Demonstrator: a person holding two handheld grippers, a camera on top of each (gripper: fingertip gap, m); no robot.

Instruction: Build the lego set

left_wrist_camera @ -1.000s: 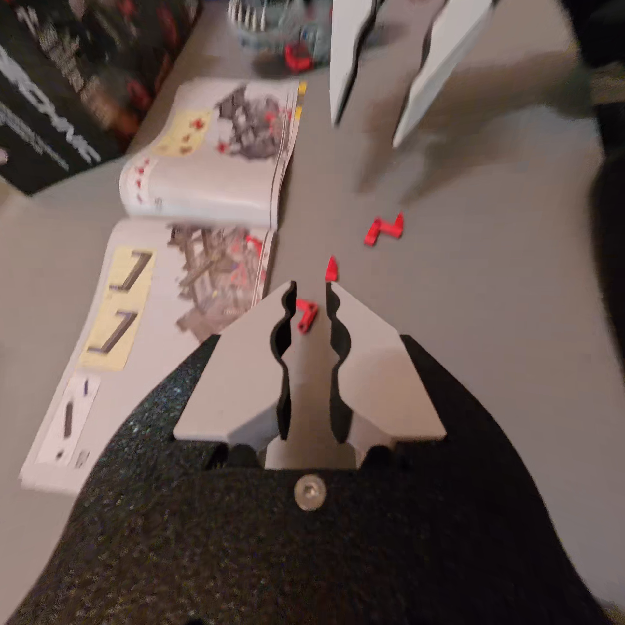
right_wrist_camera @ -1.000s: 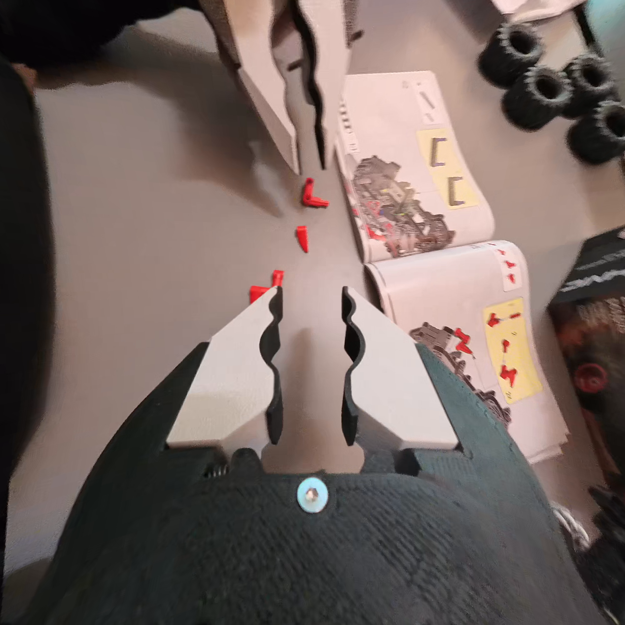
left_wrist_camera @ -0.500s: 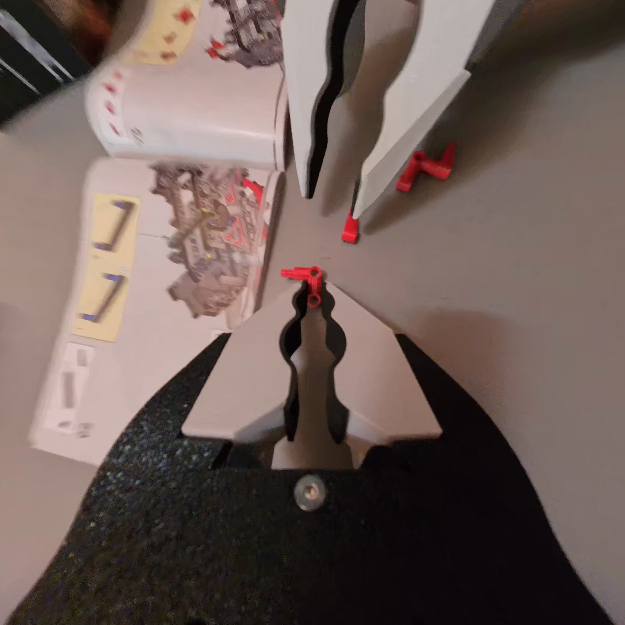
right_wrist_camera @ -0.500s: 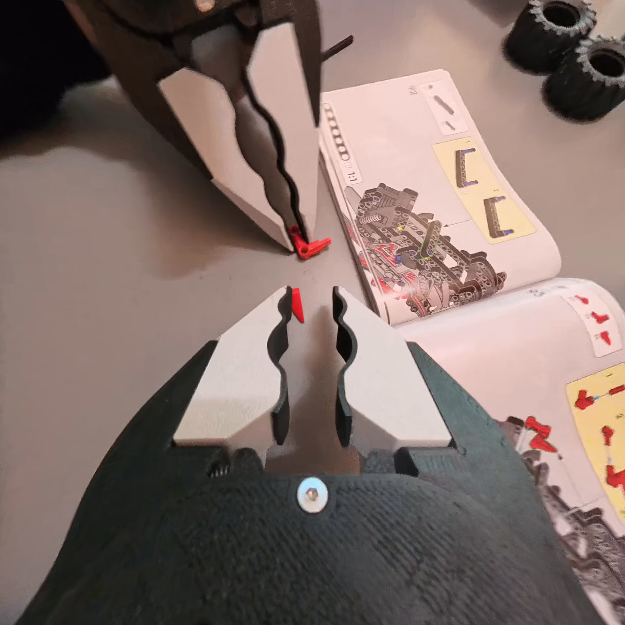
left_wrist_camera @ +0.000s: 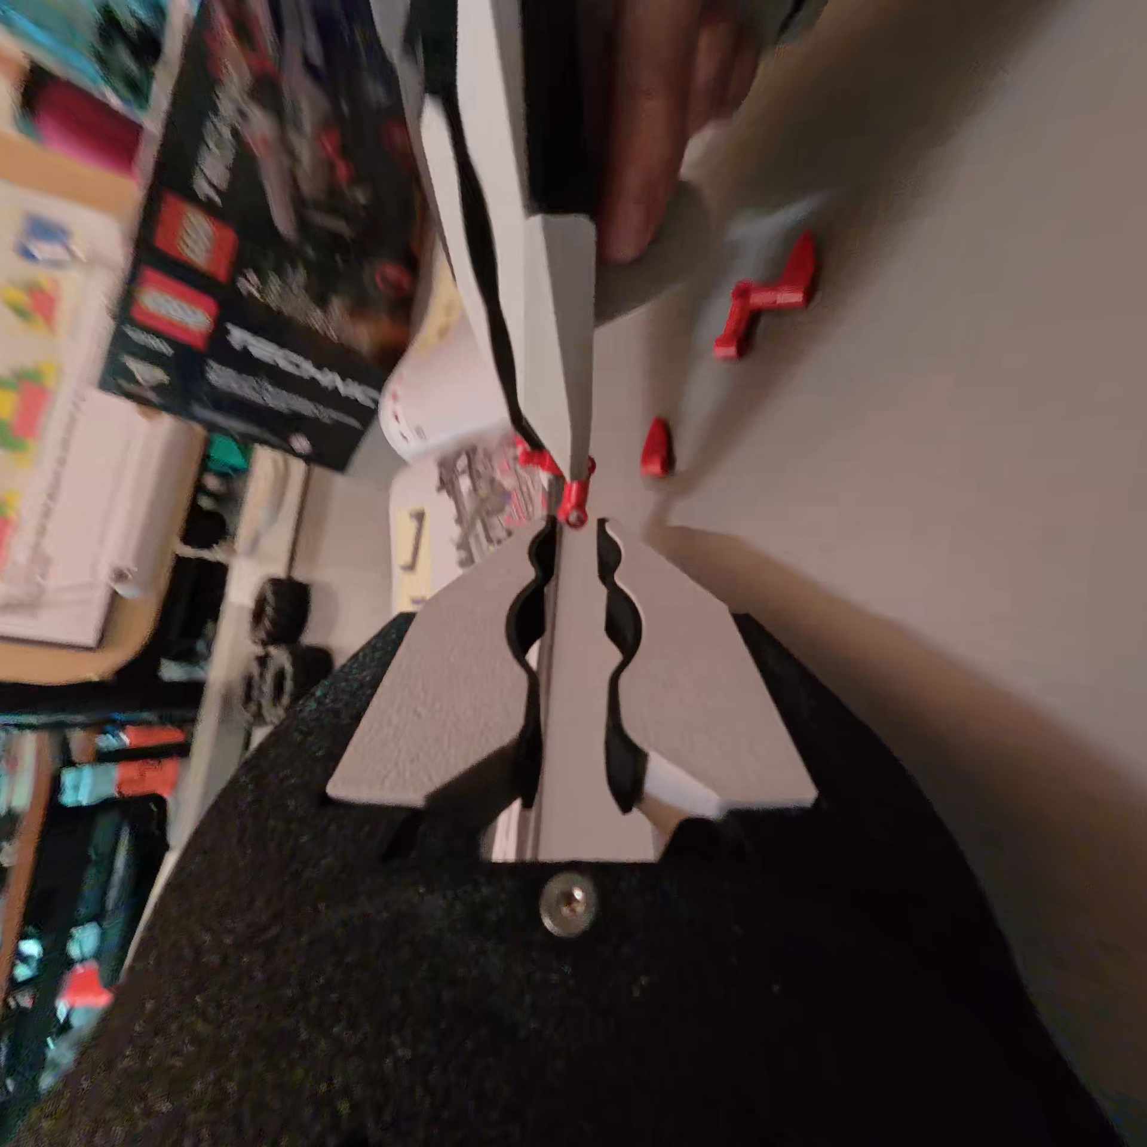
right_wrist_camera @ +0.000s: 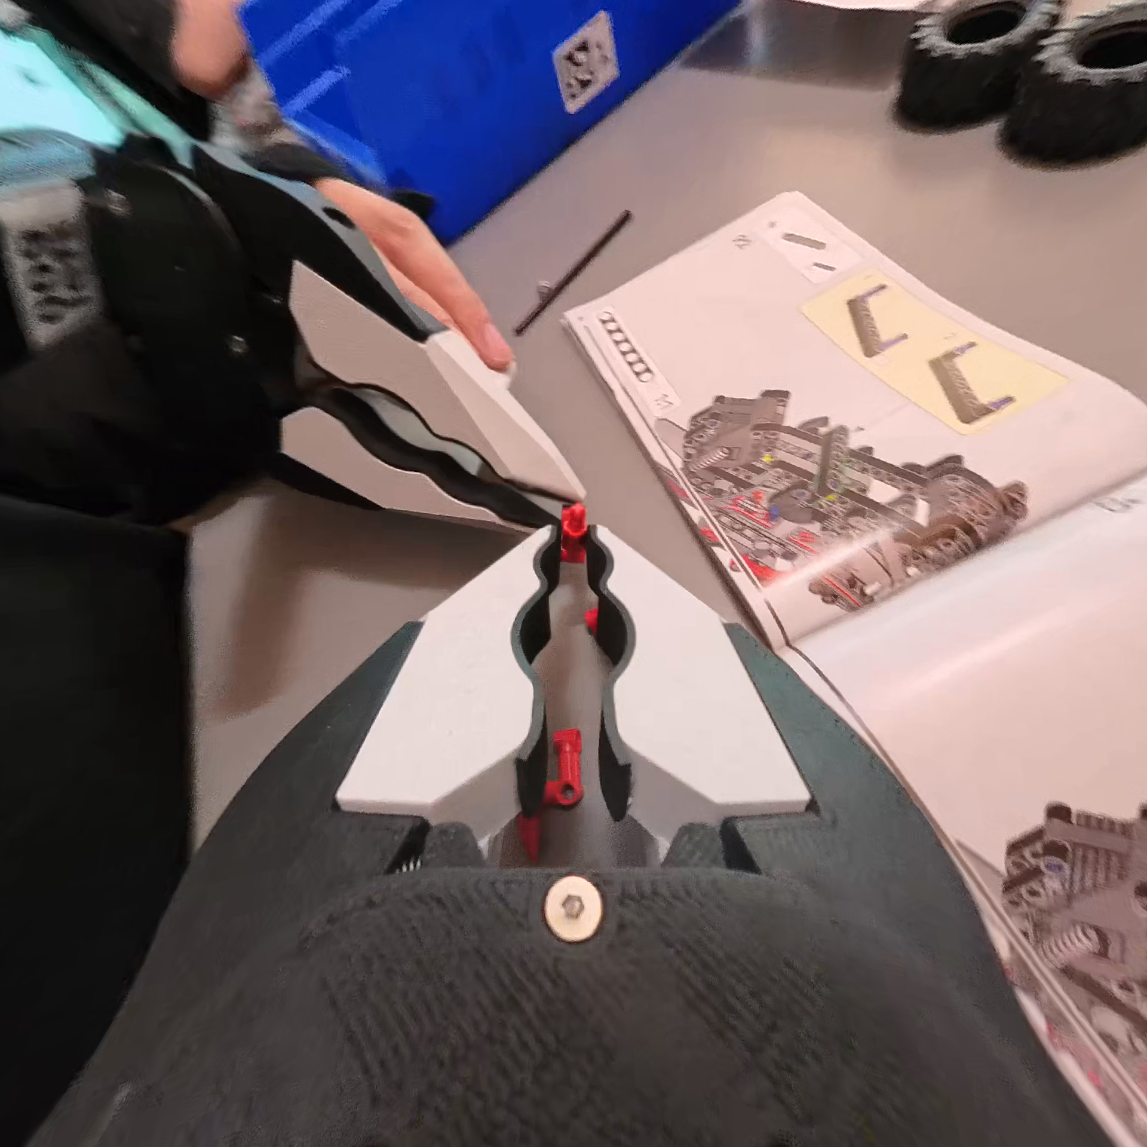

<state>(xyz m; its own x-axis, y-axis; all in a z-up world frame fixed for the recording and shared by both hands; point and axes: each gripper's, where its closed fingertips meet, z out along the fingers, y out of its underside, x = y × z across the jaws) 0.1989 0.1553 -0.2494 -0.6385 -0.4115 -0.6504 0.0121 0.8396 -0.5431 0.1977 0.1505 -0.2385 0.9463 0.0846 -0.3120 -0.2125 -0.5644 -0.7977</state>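
A small red angled connector (left_wrist_camera: pixel 574 503) hangs in the air between both grippers. My left gripper (left_wrist_camera: pixel 578 524) pinches its lower ring end at the very fingertips. My right gripper (left_wrist_camera: pixel 568 462) comes in from above and is shut on its upper end. In the right wrist view the same connector (right_wrist_camera: pixel 572 537) sits between my right gripper's tips (right_wrist_camera: pixel 571 529), and my left gripper (right_wrist_camera: pixel 562 509) reaches in from the left, jaws together. A red tooth-shaped piece (left_wrist_camera: pixel 655 447) and a red Z-shaped piece (left_wrist_camera: pixel 763 301) lie on the grey table (left_wrist_camera: pixel 931 496).
The open instruction booklet (right_wrist_camera: pixel 869 434) lies to the right. Black tyres (right_wrist_camera: pixel 1024 80) stand at the far right, and a thin black axle (right_wrist_camera: pixel 571 273) lies before a blue bin (right_wrist_camera: pixel 465 93). The set's dark box (left_wrist_camera: pixel 260 248) stands beyond the booklet. A hand (right_wrist_camera: pixel 428 273) grips the left tool. Both grippers' tips are close together, under 4 cm apart.
My left gripper lifted the red connector off the table and tilted. My right gripper left the tooth piece, rose, and closed on the connector's other end.
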